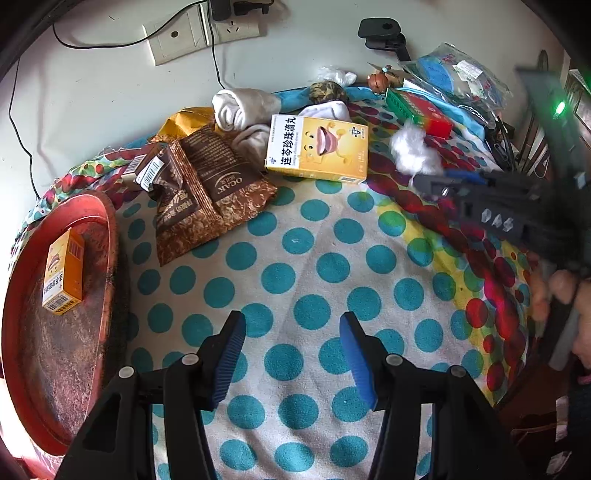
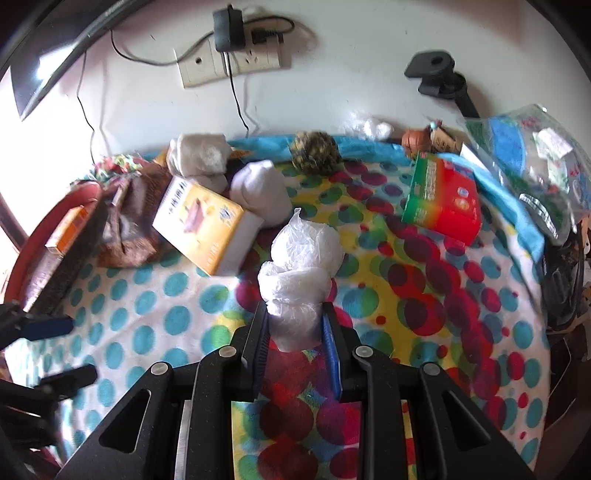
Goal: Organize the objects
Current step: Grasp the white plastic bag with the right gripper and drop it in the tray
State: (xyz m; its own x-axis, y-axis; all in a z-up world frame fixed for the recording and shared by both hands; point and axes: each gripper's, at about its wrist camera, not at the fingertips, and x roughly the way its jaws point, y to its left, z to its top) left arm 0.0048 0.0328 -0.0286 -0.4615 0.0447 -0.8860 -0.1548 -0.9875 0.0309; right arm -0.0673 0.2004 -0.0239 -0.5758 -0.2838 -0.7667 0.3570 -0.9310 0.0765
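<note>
My left gripper (image 1: 292, 354) hangs over the dotted cloth (image 1: 295, 258) with its blue pads spread apart and nothing between them, only teal dots showing in the gap. My right gripper (image 2: 295, 332) is pinching a crumpled white plastic bag (image 2: 299, 266); both pads press into its lower end, and the rest of the bag bulges up and forward past the fingertips, above the red and yellow patch of the cloth. In the left view that same bag (image 1: 413, 147) shows as a white puff at the tip of the right tool, just beside the red and green box (image 1: 421, 109). To the left sits the red tray (image 1: 22, 332), worn and dark in the middle, with a small orange box (image 1: 62, 273) lying on it. Between the tray and the middle of the cloth lie brown snack packets (image 1: 199, 188), crumpled and overlapping one another. Just beyond them is a yellow medicine box (image 1: 317, 147) with a cartoon face, resting partly against rolled white socks (image 1: 240, 107). Farther back, near the wall, I see a mottled dark ball (image 1: 327, 92), a small white wad (image 1: 338, 75) and a little brown figure (image 1: 380, 79). At the right edge a clear bag with blue contents (image 1: 454, 74) leans up behind the red and green box. A wall socket (image 1: 207, 33) with a plugged-in charger is above it all.
</note>
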